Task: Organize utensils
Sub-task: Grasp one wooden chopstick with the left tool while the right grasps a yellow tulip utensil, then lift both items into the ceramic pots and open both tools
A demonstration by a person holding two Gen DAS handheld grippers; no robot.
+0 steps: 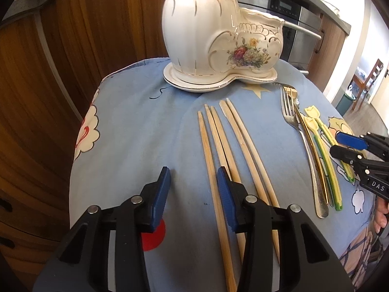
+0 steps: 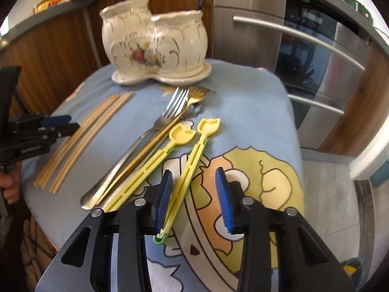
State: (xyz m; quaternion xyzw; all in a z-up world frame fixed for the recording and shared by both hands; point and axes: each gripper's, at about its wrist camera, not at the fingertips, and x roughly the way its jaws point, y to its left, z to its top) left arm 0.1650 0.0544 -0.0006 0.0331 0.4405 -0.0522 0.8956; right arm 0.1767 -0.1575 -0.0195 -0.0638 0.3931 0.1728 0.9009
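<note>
A white ceramic two-pot holder stands at the back of the blue cloth. Several wooden chopsticks lie side by side in front of it. A silver fork, a gold fork and two yellow plastic spoons lie to their right. My left gripper is open, low over the near ends of the chopsticks. My right gripper is open, with one yellow spoon's handle between its fingers.
The cartoon-printed blue cloth covers a small table. Wooden cabinets stand behind and left. A steel oven and drawers stand behind right. The table edge drops off at right.
</note>
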